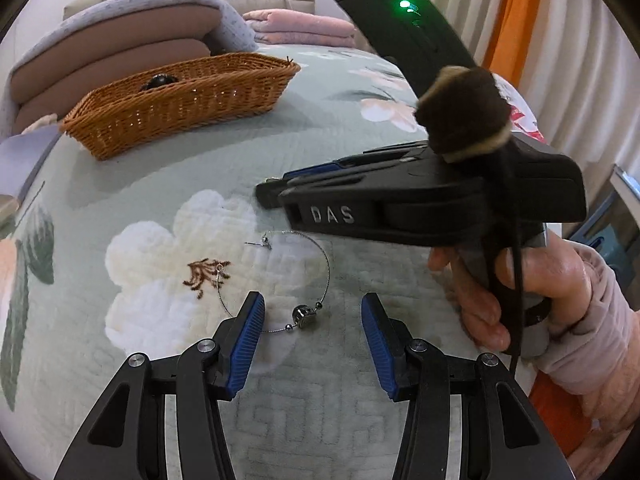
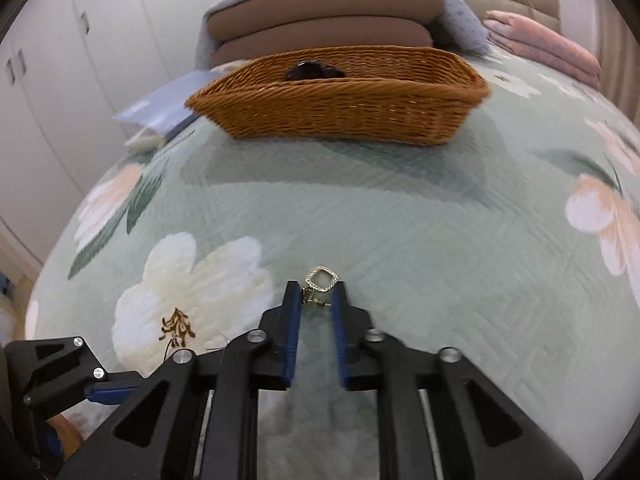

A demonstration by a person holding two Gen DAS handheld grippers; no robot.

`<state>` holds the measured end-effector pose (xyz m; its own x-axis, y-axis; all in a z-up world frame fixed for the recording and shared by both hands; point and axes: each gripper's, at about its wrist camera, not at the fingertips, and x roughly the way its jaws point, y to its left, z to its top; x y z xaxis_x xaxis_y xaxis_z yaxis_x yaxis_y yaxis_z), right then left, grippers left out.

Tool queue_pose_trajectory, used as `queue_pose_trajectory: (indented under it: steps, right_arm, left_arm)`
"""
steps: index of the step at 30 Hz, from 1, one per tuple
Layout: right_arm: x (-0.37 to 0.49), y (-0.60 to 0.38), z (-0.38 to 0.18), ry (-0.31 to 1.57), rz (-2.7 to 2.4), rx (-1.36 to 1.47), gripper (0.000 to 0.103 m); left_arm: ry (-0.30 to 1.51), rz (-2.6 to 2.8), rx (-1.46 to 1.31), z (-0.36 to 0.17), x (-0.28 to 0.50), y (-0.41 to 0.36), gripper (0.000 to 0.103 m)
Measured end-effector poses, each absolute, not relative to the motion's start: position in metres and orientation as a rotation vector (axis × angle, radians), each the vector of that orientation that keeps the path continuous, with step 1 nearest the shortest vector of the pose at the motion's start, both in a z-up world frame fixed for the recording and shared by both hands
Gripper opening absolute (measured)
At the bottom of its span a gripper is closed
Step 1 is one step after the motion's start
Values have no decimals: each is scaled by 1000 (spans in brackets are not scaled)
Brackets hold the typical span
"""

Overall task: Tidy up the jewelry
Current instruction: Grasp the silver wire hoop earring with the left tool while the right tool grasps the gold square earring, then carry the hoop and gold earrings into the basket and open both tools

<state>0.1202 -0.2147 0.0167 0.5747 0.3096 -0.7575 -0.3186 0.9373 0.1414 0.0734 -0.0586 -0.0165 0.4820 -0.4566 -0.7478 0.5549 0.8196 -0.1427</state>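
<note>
Picking-up step in hand: right claw [image 2: 317, 294] nipped nearly shut on a small gold earring [image 2: 320, 280] mid-bed, left claw [image 1: 313, 314] half open and empty, straddling a beaded wire bangle [image 1: 304, 315] lying on the quilt [image 2: 440, 240]. Next, probably: lift the earring clear, carry to the wicker basket [image 2: 340, 104] toward the bed's far edge, let go above its bottom.

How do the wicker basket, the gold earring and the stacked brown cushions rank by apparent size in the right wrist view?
1. Wicker basket
2. Stacked brown cushions, though partly hidden and farther off, so unsure against the basket
3. Gold earring, clearly smallest
</note>
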Motion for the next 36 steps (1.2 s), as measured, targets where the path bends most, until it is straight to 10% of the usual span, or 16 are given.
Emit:
queue_pose_trajectory:
  steps: [8,16,36]
  right_arm:
    - [122,-238,15,883,412,119,13]
    - [120,-238,15,876,411,110,15]
    - [114,-203,13,846,326,-102,18]
  left_arm:
    - [877,-629,144,-16,74,-61,50]
    - [860,-620,151,-17,72,-62,11]
    - [859,-520,-22,-19,81,-33,10]
